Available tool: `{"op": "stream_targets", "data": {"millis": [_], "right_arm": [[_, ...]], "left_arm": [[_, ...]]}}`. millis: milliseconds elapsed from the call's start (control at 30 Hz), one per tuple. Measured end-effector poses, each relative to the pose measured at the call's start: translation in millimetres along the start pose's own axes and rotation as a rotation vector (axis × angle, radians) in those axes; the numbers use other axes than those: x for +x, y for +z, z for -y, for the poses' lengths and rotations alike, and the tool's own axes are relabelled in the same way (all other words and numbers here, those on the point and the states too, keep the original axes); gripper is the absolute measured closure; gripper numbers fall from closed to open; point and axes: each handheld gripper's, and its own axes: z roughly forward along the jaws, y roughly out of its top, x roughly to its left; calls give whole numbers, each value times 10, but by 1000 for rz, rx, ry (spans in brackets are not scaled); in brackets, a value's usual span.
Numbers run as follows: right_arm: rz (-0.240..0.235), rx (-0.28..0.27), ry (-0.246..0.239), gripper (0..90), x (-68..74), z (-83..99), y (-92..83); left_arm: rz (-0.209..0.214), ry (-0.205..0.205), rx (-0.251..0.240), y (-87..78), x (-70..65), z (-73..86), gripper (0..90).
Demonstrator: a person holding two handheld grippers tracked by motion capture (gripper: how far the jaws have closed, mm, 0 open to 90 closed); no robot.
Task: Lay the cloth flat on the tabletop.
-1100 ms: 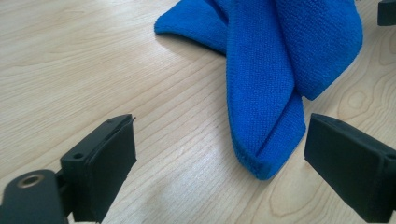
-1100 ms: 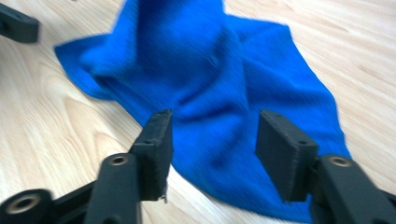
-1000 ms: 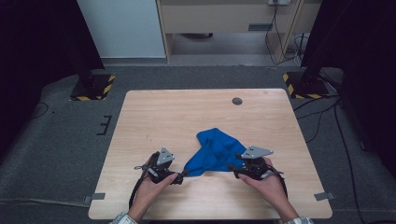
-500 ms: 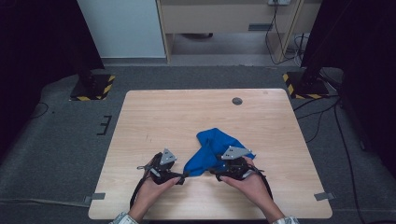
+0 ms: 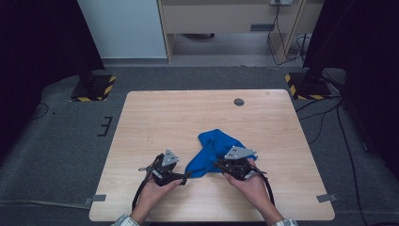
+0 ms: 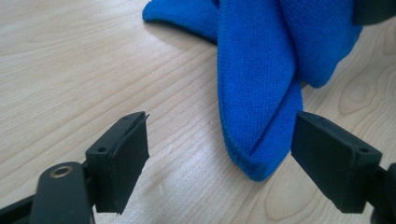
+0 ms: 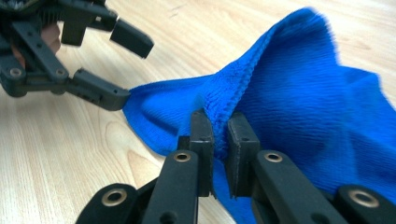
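Pinching the blue cloth [image 7: 299,107], the right gripper [image 7: 219,140] shows stitched hem.

One blue cloth [image 5: 214,153] on bench [image 5: 179,117]. Two grippers: left gripper [image 5: 181,176], right gripper [image 5: 219,165]. Two hands: left hand [image 5: 153,193], right hand [image 5: 251,183]. One round dark hole [image 5: 239,101] in bench. Two yellow-black striped stand bases [image 5: 94,88] on floor.

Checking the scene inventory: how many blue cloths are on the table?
1. The blue cloth lies bunched on the near half of the table, its right edge pinched by the right gripper, its near tip between the open left gripper fingers.
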Motion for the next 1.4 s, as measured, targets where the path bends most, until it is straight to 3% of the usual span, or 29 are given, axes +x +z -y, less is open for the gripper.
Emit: {"op": "stream_targets", "data": {"millis": [267, 533, 667, 733, 867, 933, 1000, 1067, 1133, 1200, 1267, 1300, 1400], "right_arm": [[30, -30, 38, 836, -146, -28, -184], [65, -34, 53, 832, -302, -10, -311], [77, -33, 67, 834, -372, 9, -363], [82, -35, 73, 834, -387, 13, -391], [88, -40, 74, 834, -393, 13, -413], [92, -40, 73, 834, -417, 16, -427], [94, -39, 75, 834, -419, 17, -429], [99, -41, 71, 836, -431, 15, -451], [104, -44, 71, 837, -437, 10, -470], [109, -49, 70, 837, -445, 7, -483], [115, -50, 63, 835, -460, 5, -506], [115, -50, 63, 835, -460, 5, -506], [121, -56, 63, 836, -473, 1, -523]], "left_arm": [[-14, 1, -11, -12, -2, 6, 192], [-30, 12, 29, 38, 16, 31, 195], [-9, -4, 49, 92, 5, 56, 225], [5, 16, 85, 141, -53, 68, 269], [15, 25, 86, 168, -78, 49, 341], [21, 18, 89, 182, -62, 49, 459], [34, 23, 81, 181, -43, 48, 499], [52, 7, 79, 175, -12, 42, 692], [52, 4, 76, 170, -4, 40, 762], [40, -5, 52, 134, 24, 21, 783], [24, -34, -15, 48, 78, -20, 815], [24, -34, -15, 48, 78, -20, 826], [19, -62, -78, -21, 130, -82, 843]]}}
